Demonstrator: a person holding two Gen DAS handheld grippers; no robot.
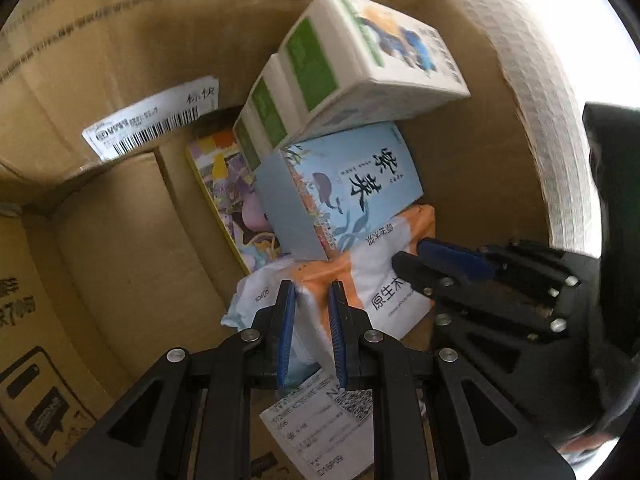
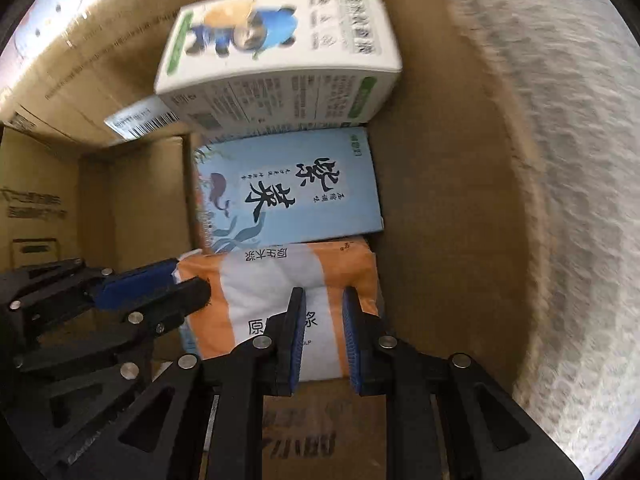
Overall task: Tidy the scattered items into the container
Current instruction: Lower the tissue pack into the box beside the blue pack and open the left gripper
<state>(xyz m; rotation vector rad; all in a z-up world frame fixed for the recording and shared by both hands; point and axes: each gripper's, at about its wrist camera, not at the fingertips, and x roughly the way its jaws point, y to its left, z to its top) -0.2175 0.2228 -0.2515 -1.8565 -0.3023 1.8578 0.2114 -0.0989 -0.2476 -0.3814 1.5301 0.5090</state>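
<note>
Both tongs reach down inside a brown cardboard box (image 1: 120, 240) with flat, bendy paper walls. A soft, squishy tissue pack (image 2: 280, 280), orange and white in crinkly plastic, lies on the box floor. The left tongs (image 1: 312, 304) have blue ridged pads, and they pinch the end of that soft pack. The right tongs (image 2: 324, 308) are a little spread apart, one finger on each side of the pack's top, and I cannot tell if they squeeze it.

Just past the pack lies a light blue box (image 2: 288, 188) with hard flat sides and a fish drawing. A white box (image 2: 280, 56) with green edges leans on top of it, tilted. A thin colorful book (image 1: 228, 200) lies flat beside the blue box. A white sticker (image 1: 156, 120) with black lines is stuck on the cardboard wall.
</note>
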